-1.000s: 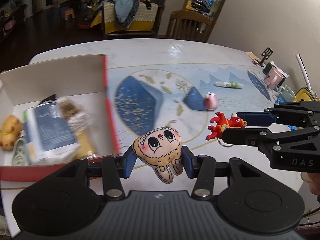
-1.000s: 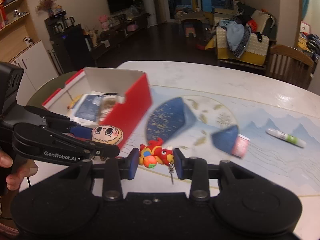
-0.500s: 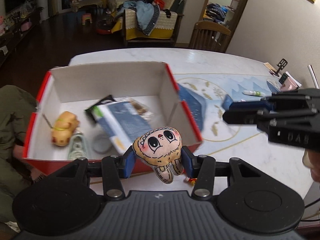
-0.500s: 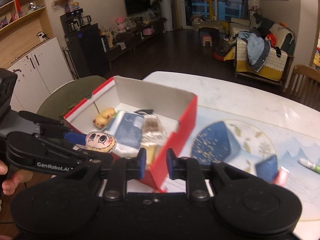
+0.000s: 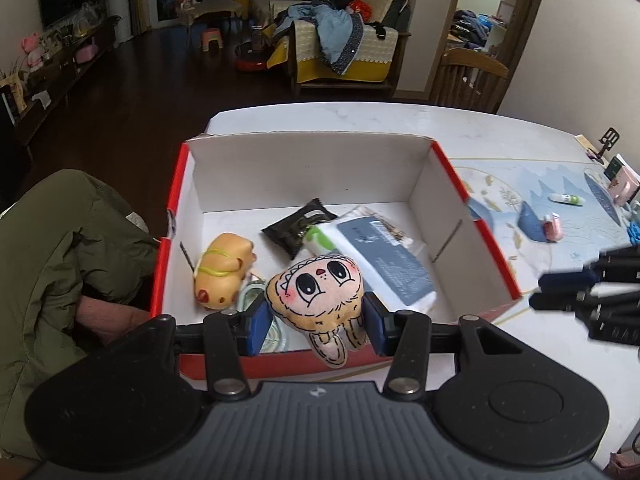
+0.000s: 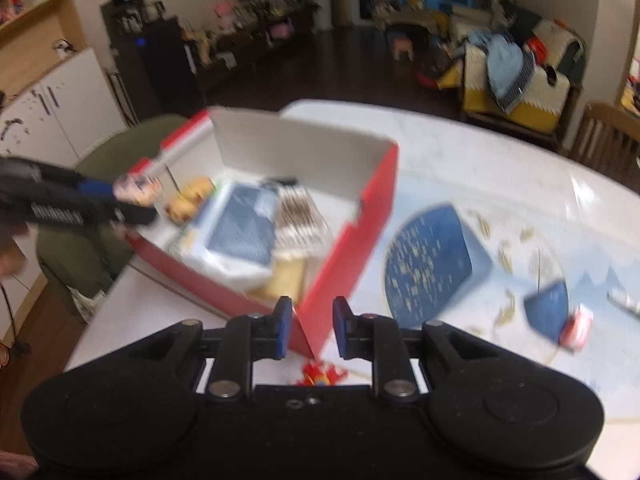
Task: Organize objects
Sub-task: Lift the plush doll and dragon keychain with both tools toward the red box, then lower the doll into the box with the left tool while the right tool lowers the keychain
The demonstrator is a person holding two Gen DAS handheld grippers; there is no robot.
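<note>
- Plush cargo at the box: the left gripper (image 5: 316, 320) has its fingers clamped on a beige cloth doll with a drawn cartoon face (image 5: 320, 292), which hangs between them above the near wall of the red-and-white cardboard box (image 5: 304, 168).
- Beyond those fingers, inside the box, lie a yellow plush animal (image 5: 224, 272) and a white packet with a dark blue label (image 5: 384, 264).
- The right gripper (image 6: 308, 328) shows narrow fingers that have just been easing apart, with nothing between them. A small red figurine (image 6: 320, 376) lies on the table (image 6: 480, 168) below and behind them, outside the box's corner.
- Risk, as judged: released here, the doll could catch the wall and tumble onto the table, and the figurine may go uncollected.
- Lettering on the left gripper's side is blurred, and the packet's print is too small to read.
</note>
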